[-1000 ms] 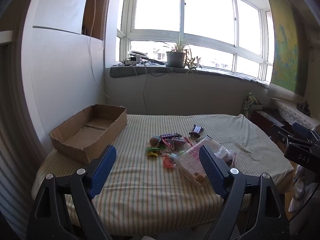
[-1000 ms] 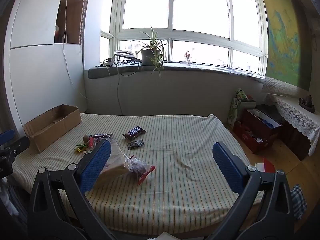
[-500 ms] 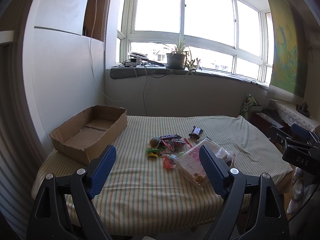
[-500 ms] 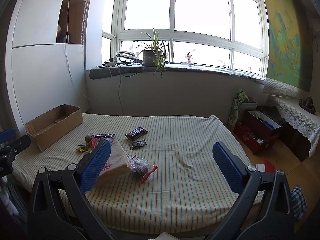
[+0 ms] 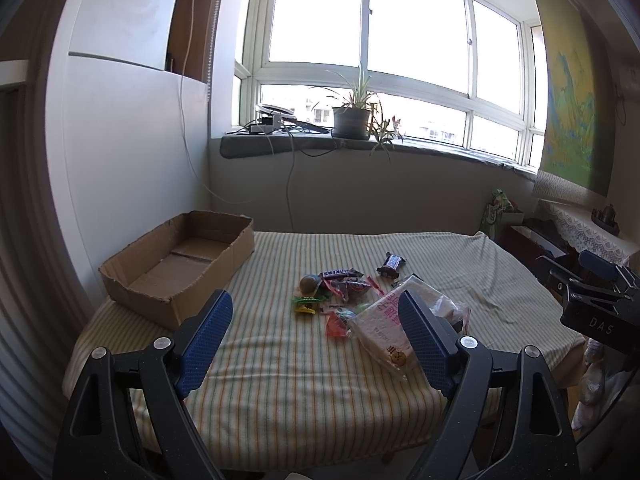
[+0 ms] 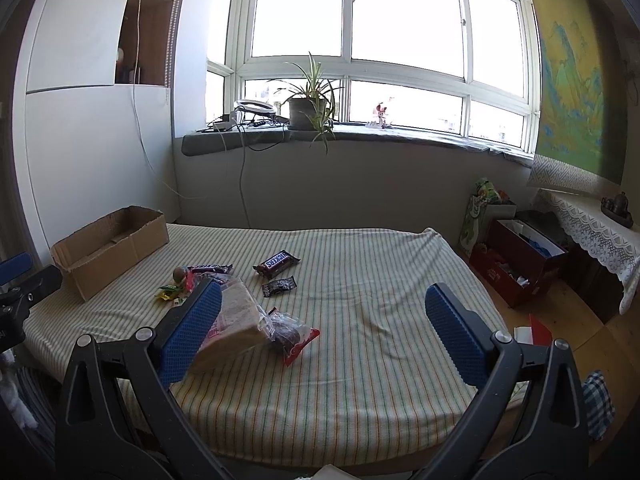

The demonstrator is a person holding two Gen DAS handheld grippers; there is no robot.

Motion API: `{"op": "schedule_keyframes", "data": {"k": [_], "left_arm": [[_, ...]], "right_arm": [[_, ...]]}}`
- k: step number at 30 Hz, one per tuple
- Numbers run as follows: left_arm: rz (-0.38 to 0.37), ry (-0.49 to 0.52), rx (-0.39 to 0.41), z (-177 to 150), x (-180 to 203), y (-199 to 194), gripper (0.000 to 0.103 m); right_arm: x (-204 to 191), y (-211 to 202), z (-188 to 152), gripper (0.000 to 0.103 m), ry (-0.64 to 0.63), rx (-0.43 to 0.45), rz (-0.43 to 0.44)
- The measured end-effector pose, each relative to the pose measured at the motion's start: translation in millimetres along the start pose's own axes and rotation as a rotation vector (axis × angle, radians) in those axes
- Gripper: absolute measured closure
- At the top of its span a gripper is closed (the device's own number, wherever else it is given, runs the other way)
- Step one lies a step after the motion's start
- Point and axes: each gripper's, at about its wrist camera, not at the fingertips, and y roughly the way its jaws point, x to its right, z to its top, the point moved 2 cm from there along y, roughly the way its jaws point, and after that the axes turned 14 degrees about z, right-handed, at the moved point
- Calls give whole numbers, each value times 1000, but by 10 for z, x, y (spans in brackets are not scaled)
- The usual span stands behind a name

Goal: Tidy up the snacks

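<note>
A pile of snacks lies mid-table on the striped cloth [image 5: 280, 380]: a clear bag of bread [image 5: 384, 330] [image 6: 236, 316], small candies [image 5: 306, 304], a round brown ball [image 5: 310, 284], and Snickers bars [image 5: 391, 263] [image 6: 278, 262]. An open cardboard box [image 5: 180, 264] [image 6: 108, 248] sits empty at the table's left. My left gripper [image 5: 316, 340] hovers open in front of the pile, nothing between its fingers. My right gripper [image 6: 320, 332] is open too, low over the near right of the table, its left finger in front of the bread bag.
A wall stands close behind the box. The windowsill holds a potted plant [image 6: 308, 110] and cables. Right of the table on the floor are a red box [image 6: 516, 264] and a lace-covered cabinet [image 6: 588, 224]. The right gripper's body [image 5: 600, 308] shows at the right edge.
Both grippers have drifted slightly forward and up; the table and snacks sit a little lower in view. Nothing was grasped or moved.
</note>
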Motion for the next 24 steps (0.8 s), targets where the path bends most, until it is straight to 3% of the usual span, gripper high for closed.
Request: {"op": "schedule_keyframes", "data": {"k": [24], "left_arm": [[-4, -3, 0, -4, -5, -2, 18]], "right_arm": [[-9, 11, -26, 0, -2, 0, 2]]}}
